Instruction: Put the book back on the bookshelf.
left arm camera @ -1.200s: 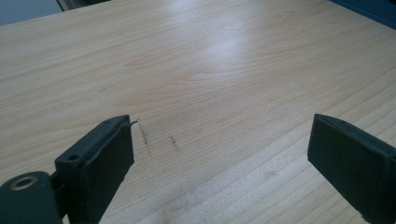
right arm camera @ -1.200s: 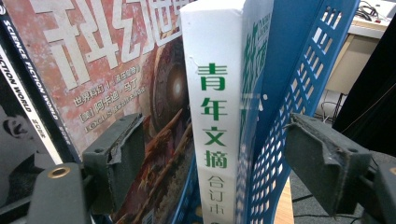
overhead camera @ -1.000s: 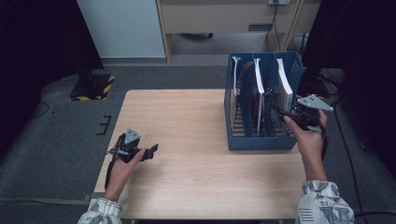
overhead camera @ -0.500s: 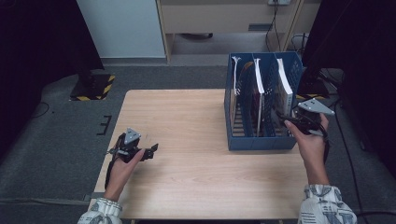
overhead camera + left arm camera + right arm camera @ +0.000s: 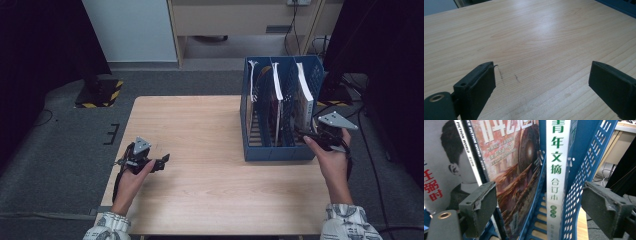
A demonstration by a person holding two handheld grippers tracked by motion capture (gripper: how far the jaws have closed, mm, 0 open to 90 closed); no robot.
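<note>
Right jaws: the right gripper (image 5: 537, 212) stands wide open and holds nothing; its two pads frame the open end of the rack, one in front of the middle magazine's cover, the other outside the rack's perforated side wall.
Left jaws: the left gripper (image 5: 541, 87) is spread wide and empty, with bare wood between the pads.
Left gripper's place: in the high view the left gripper (image 5: 145, 159) sits low over the near left part of the wooden table (image 5: 200, 150), well apart from the rack.
Right gripper's place: the right gripper (image 5: 320, 137) is at the near right corner of the blue file rack (image 5: 277, 152), just beside its front end.
Thing in hand: the white-spined book (image 5: 555, 170) with green Chinese characters stands upright in the rack's rightmost compartment, its spine facing the right gripper and lying between the jaws' line of sight.
Neighbours: a magazine with a reddish cover (image 5: 511, 170) stands in the next compartment, and a white magazine with a printed portrait (image 5: 446, 165) beyond that.
Rack's place: on the table's right side, three compartments, each with something upright in it.
Done so far: by my reading only the approach is made; the jaws are lined up but touch nothing that I can see.
Left to do: close on the white spine, draw the book out of its compartment, and set it wherever it belongs; the table's open middle looks the likely spot.
</note>
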